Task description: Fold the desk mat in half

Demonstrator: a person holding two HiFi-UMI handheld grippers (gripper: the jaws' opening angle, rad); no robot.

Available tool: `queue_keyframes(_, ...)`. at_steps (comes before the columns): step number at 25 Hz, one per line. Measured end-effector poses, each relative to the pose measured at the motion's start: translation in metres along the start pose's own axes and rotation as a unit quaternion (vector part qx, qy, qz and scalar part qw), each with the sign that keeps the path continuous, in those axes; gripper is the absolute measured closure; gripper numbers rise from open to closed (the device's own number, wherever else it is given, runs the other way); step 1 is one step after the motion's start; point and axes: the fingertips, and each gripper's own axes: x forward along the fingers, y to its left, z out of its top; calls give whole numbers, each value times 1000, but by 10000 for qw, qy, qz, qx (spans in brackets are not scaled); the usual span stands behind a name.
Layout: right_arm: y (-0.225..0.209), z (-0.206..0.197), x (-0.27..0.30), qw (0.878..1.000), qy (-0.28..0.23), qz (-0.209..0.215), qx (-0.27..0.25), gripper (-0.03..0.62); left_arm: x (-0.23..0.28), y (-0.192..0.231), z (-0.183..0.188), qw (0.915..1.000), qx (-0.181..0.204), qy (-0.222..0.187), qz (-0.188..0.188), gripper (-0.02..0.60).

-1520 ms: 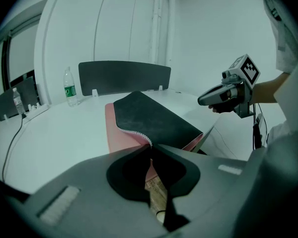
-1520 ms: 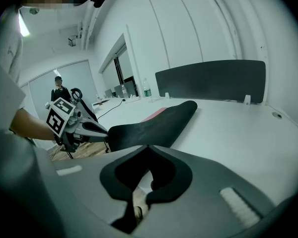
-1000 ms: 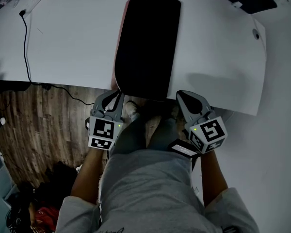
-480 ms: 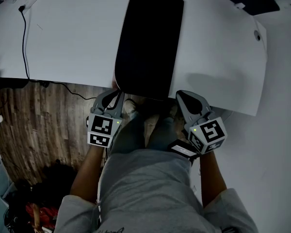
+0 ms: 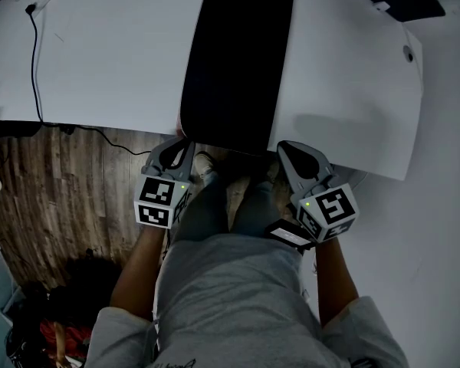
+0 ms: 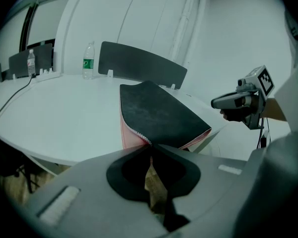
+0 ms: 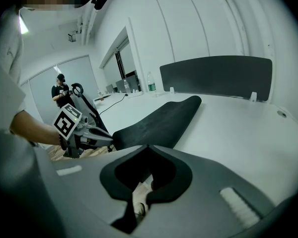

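Note:
The desk mat (image 5: 234,67) lies doubled on the white table (image 5: 115,60), black face up, its near end hanging over the table's front edge. In the left gripper view its pink underside shows under the black layer (image 6: 159,115). My left gripper (image 5: 179,142) is at the mat's near-left corner, and its jaws (image 6: 150,147) are shut on the stitched corner. My right gripper (image 5: 282,147) hangs just off the near-right corner, shut with nothing in it (image 7: 148,148), apart from the mat (image 7: 159,123).
A black cable (image 5: 37,60) runs across the table's left part and off its front edge. A dark divider panel (image 6: 139,63) and a water bottle (image 6: 89,61) stand at the far side. Wooden floor (image 5: 54,198) and the person's legs lie below the grippers.
The pink strip along the mat's left edge is now covered by the black top layer. The left gripper has edged slightly toward the table. The right gripper has stayed put.

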Motion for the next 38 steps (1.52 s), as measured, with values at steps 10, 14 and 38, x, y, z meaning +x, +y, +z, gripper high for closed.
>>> queue_keyframes(10, 6, -3, 0, 10000, 33, 21, -43, 587, 0, 7, -12, 9976, -677, 91, -71, 537)
queue_keyframes(14, 9, -3, -1, 10000, 37, 4, -60, 586, -1, 9, -13, 9971, -746, 124, -11, 523)
queue_keyframes(38, 18, 42, -48, 9968, -503, 301, -551, 588, -70, -40, 64, 9960, 176, -760, 440, 563)
